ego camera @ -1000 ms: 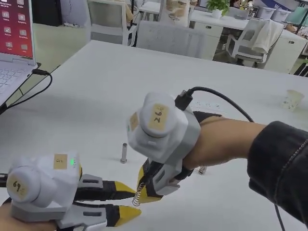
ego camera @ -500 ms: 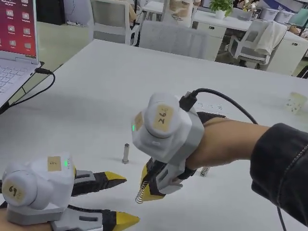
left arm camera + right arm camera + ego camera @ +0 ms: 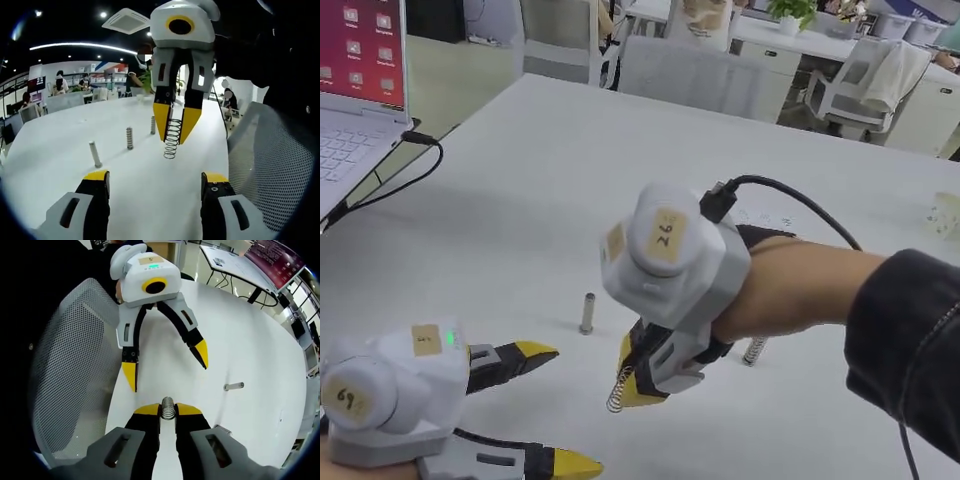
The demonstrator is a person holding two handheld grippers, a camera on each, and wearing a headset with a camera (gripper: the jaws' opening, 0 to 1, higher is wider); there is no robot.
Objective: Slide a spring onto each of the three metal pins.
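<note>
Head view, left to right: left gripper [image 3: 575, 408], yellow-tipped black jaws spread wide and holding nothing. They are wider than a second ago, when the tips sat close by the spring. The short bare grey metal pin [image 3: 587, 313] stands upright on the white workbench [image 3: 520, 170]. The right gripper [image 3: 632, 392] is clamped on the thin steel coil spring [image 3: 617, 390], which hangs tilted (handover looks finished; threading next). A second pin [image 3: 753, 350], already sprung, stands beside the wrist. A pale cup [image 3: 945, 213] is far right, contents unreadable.
</note>
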